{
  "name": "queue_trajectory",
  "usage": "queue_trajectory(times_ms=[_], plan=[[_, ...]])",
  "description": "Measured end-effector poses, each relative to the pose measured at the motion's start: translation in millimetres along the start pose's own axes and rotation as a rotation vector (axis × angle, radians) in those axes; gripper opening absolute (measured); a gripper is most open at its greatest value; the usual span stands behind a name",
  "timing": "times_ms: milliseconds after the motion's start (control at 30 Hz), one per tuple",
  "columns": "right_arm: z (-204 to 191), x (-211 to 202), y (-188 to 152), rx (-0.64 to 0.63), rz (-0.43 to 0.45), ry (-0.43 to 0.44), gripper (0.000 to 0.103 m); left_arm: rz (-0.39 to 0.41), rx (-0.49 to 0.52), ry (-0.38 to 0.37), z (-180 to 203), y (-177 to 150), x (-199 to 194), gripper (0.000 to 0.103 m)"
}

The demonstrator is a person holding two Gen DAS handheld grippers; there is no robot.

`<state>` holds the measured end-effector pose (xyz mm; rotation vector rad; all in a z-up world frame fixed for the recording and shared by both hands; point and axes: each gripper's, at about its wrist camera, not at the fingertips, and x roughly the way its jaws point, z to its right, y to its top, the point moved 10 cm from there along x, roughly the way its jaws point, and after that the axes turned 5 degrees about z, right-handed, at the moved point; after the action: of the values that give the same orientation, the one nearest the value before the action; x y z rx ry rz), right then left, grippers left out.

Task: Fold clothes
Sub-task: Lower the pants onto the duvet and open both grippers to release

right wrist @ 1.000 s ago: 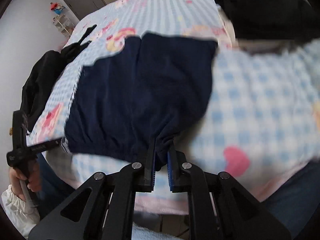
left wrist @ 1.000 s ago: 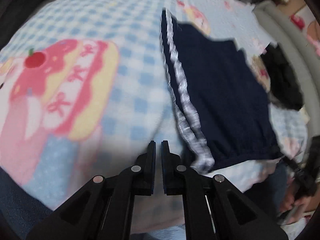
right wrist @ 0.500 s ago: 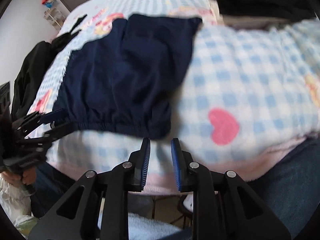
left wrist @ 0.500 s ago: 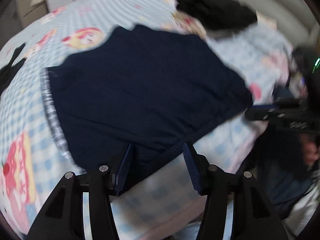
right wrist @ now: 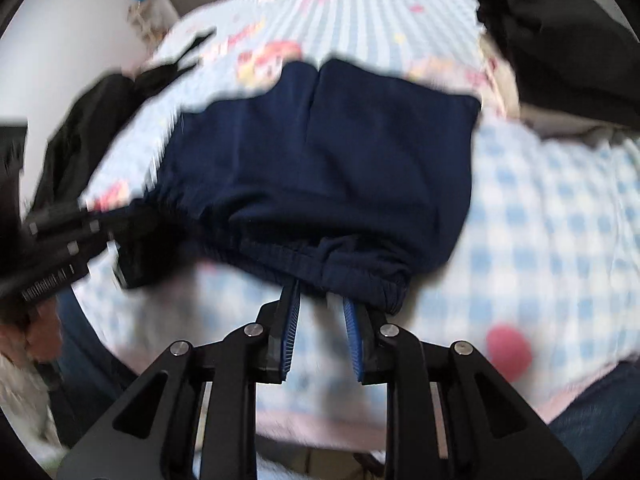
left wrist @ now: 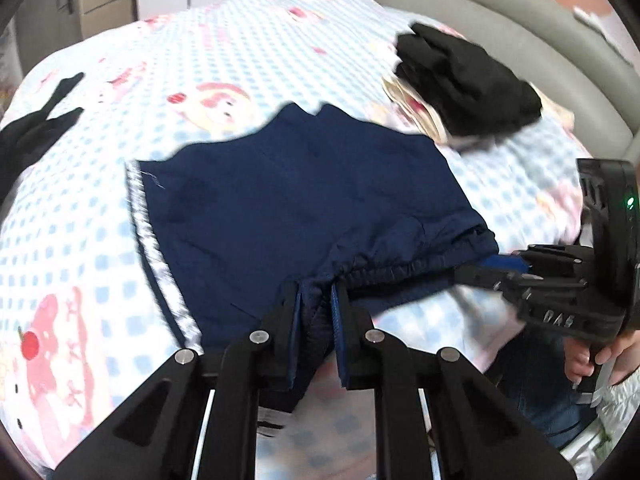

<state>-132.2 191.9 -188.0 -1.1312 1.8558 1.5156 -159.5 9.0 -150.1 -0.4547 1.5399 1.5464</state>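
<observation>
Left tongs: jaws closing, waistband fabric of the navy shorts bunched between the pads.
Navy shorts: flat on the checked bed cover, waistband at 6 o'clock, striped side at 9 o'clock.
Right tongs: slightly parted at the waistband edge; grip unclear.
Black garment: at 2 o'clock.

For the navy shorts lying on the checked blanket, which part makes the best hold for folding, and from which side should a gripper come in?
Best hold: the gathered elastic waistband of the navy shorts, approached from the near edge of the checked blanket. That edge is bunched and lies nearest, while the legs lie flat farther off. The left gripper is closing with waistband fabric between its fingers; the right gripper sits at the band too.
</observation>
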Motion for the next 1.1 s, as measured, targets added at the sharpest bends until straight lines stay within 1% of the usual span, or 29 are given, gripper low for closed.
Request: queue_trajectory(times_ms=[33,67,100,167,233,300,333,400,467,500,567,600,633,667,700,767,800,833,900,933,1000,1033,1067,1100], plan=[[-2,-1,8,0.015,0.026,0.012,0.022,-0.006,-0.012,0.006,-5,-1,2,0.016],[-3,1,14,0.034,0.044,0.019,0.023,-0.012,-0.024,0.012,-9,-1,4,0.019],[-2,6,18,0.061,0.047,0.017,0.027,-0.032,-0.029,0.020,-13,-5,9,0.019],[4,21,13,0.104,0.004,-0.021,0.029,-0.098,-0.021,0.045,-17,-19,27,0.020],[8,27,-1,0.121,-0.040,-0.045,0.029,-0.136,-0.011,0.092,-16,-33,38,0.020],[8,26,-14,0.094,-0.046,-0.050,0.029,-0.119,-0.019,0.124,-23,-45,35,0.020],[11,24,-22,0.076,-0.042,-0.072,0.029,-0.101,-0.039,0.140,-29,-48,30,0.020],[15,20,-34,0.089,-0.038,-0.070,0.029,-0.063,-0.094,0.165,-41,-54,21,0.021],[14,20,-39,0.113,-0.044,-0.045,0.031,-0.015,-0.200,0.165,-53,-55,10,0.021],[11,20,-39,0.116,-0.038,-0.021,0.036,0.009,-0.235,0.154,-55,-55,4,0.023],[2,20,-35,0.110,-0.011,0.028,0.038,0.051,-0.253,0.110,-52,-53,-6,0.025],[-1,20,-33,0.106,0.006,0.037,0.038,0.066,-0.257,0.098,-51,-53,-11,0.028],[-2,22,-32,0.098,0.015,0.027,0.039,0.083,-0.269,0.081,-50,-54,-16,0.030],[2,23,-32,0.094,0.015,0.005,0.039,0.090,-0.282,0.069,-51,-56,-19,0.040],[7,24,-32,0.096,0.014,-0.015,0.038,0.083,-0.296,0.061,-53,-60,-19,0.045],[16,25,-33,0.100,0.012,-0.056,0.030,0.063,-0.318,0.054,-57,-70,-17,0.045],[20,26,-34,0.102,0.011,-0.077,0.023,0.040,-0.318,0.066,-59,-77,-13,0.045],[25,22,-33,0.099,0.021,-0.104,0.022,0.014,-0.315,0.079,-60,-85,-8,0.045],[31,12,-29,0.107,0.050,-0.129,0.021,-0.028,-0.309,0.107,-62,-98,-1,0.045],[34,7,-27,0.113,0.064,-0.137,0.021,-0.024,-0.311,0.128,-65,-100,-2,0.044],[43,-2,-24,0.117,0.084,-0.187,0.020,0.009,-0.324,0.179,-74,-97,-9,0.032],[48,-5,-22,0.118,0.090,-0.211,0.020,0.033,-0.335,0.205,-80,-95,-15,0.031],[52,-8,-22,0.125,0.091,-0.220,0.020,0.066,-0.354,0.216,-84,-93,-22,0.031],[55,-12,-23,0.135,0.088,-0.219,0.020,0.097,-0.378,0.207,-87,-92,-29,0.031]])
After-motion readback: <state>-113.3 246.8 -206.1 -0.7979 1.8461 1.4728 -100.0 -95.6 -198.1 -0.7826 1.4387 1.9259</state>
